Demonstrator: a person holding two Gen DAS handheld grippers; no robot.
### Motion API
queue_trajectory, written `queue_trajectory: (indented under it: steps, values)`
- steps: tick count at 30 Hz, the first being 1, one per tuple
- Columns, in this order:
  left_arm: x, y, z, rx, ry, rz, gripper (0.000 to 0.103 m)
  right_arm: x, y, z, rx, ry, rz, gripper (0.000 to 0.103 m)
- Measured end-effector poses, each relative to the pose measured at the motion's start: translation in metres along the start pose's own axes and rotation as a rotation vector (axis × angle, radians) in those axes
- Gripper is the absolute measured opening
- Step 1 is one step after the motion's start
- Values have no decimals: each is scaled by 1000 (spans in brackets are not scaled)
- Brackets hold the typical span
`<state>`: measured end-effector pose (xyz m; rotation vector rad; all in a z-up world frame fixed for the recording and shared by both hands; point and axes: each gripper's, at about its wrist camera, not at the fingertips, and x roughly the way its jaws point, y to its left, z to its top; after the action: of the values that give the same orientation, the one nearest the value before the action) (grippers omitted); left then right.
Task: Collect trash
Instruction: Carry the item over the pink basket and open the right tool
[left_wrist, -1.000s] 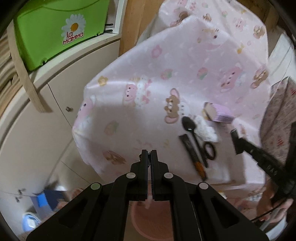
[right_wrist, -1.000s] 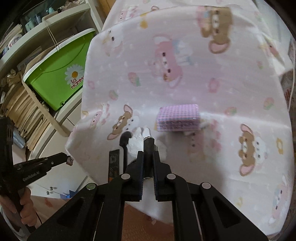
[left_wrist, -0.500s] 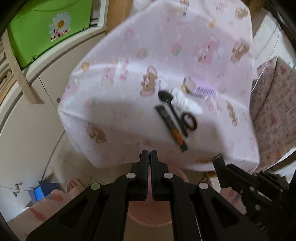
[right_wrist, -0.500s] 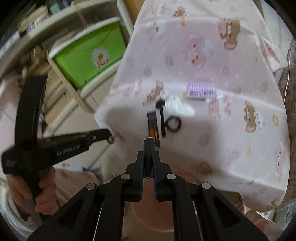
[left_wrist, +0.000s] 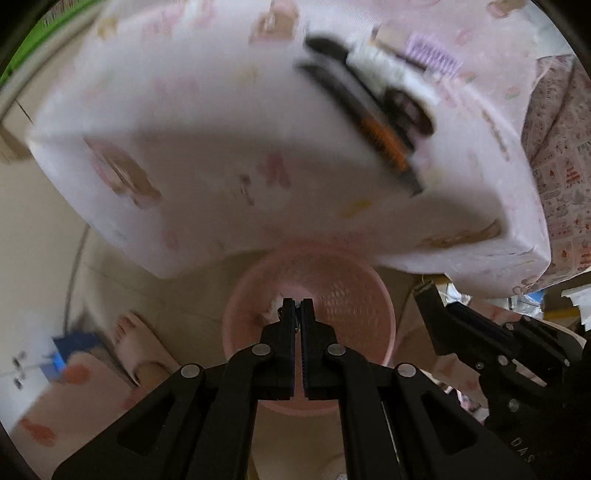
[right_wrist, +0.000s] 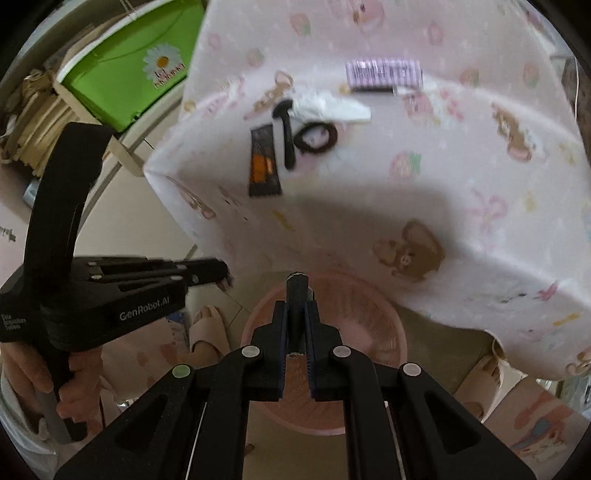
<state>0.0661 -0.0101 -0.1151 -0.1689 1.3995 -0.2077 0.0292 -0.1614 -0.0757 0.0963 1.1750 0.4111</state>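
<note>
**Both grippers above the pink basket**

The pink perforated basket (right_wrist: 364, 314) sits on the floor at the foot of the cloth-covered table (right_wrist: 424, 177). The right gripper (right_wrist: 296, 295), at 6 o'clock in its own view, is clenched on a small dark cylindrical object (right_wrist: 297, 286) directly over the basket. The left gripper (left_wrist: 296, 312) is closed tight with a small scrap (left_wrist: 274, 306) at its tips; what it is cannot be told. On the cartoon-print tablecloth, toward 12 o'clock, lie a black-and-orange wrapper (right_wrist: 263, 166), a black spoon (right_wrist: 286, 136), a black ring (right_wrist: 316, 136), crumpled white tissue (right_wrist: 328, 107) and a lilac box (right_wrist: 384, 74). A green bin (right_wrist: 136, 70) stands at 10 o'clock.
</note>
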Motion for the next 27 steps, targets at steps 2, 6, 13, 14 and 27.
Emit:
queue_trajectory:
  steps: [2,6,13,14,27]
  values:
    - [13,1,-3,-3,29,24,2,11,-2,-3,-2,21,-22,10]
    - [44,12,-15,-60,113,1,2,34,-7,-8,14,77,-47,10]
    - [88,13,-28,-20,212,76,2,78,-14,-24,4,193,-112,10]
    - [93,13,-30,-15,227,84,2,82,-15,-27,12,210,-99,10]
    - [93,19,-30,-36,231,142,41,106,-35,-39,67,320,-151,27]
